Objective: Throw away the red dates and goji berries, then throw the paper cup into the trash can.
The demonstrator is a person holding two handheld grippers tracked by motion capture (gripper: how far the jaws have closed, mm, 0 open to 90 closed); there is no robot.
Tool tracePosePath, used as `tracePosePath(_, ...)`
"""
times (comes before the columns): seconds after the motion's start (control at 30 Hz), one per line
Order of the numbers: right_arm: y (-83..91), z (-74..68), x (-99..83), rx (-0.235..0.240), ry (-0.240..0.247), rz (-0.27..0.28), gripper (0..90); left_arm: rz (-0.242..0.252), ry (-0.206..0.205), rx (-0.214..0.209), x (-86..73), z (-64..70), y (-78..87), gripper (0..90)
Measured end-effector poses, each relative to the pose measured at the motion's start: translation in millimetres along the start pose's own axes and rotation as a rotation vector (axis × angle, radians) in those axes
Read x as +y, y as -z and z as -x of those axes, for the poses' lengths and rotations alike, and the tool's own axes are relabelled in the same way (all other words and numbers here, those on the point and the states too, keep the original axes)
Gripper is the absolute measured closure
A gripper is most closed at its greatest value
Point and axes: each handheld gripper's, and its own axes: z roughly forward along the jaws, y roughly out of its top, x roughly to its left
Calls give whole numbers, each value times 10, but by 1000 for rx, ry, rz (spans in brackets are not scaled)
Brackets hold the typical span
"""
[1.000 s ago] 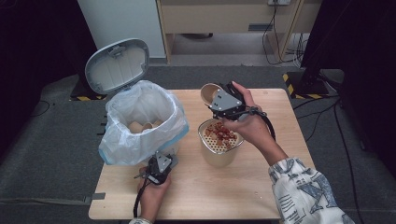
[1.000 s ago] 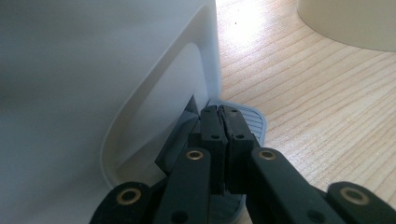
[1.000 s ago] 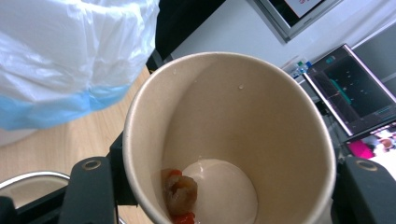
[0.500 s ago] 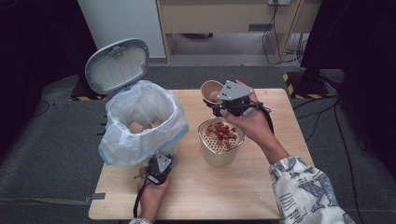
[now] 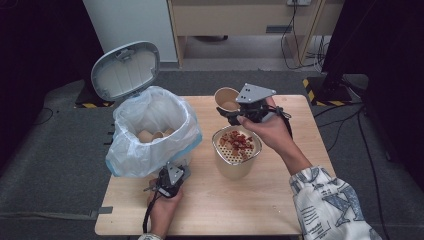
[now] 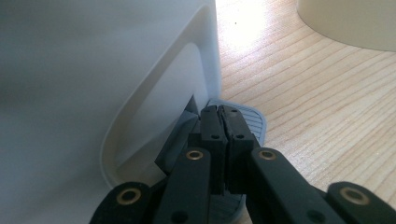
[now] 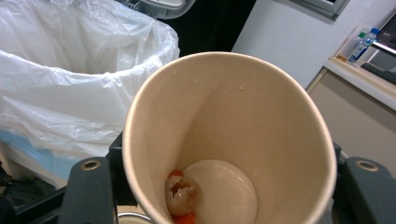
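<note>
On the bench (image 5: 260, 200), a white pedal bin (image 5: 150, 132) lined with a clear plastic bag stands at the left, lid (image 5: 125, 70) raised; paper cups lie inside it. Just right of the bin sits a cream container (image 5: 235, 150) fitted with a perforated strainer insert carrying red food scraps.

Right tongs (image 5: 227, 112): held above the far side of the container, clamped on a paper cup (image 5: 226, 99), one jaw on either side of the cup wall. In the right gripper view the paper cup (image 7: 229, 140) is tipped with its mouth toward the camera; a pale piece of food and an orange fragment rest at its bottom, with droplets on the inner wall. The cup is clear of the bench, near the bin and the strainer rim but touching neither.

Left tongs (image 5: 167, 182): at the foot of the bin, near bench edge. In the left gripper view the left tongs (image 6: 223, 114) have both jaws pressed together, nothing between them, tips bearing down on the grey ribbed foot pedal (image 6: 252, 121) beside the bin's white base (image 6: 154, 93).
</note>
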Motion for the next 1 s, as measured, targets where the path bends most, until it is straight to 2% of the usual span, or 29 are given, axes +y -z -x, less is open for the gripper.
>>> tracePosePath(0.17,0,16,-13,38,-53,6,337,0,0,0,0,0,0,878)
tracePosePath(0.5,-8,23,-29,66,-112,7,335,0,0,0,0,-1,0,878)
tracePosePath(1.0,-21,15,-14,96,-158,10,334,0,0,1,0,0,0,878)
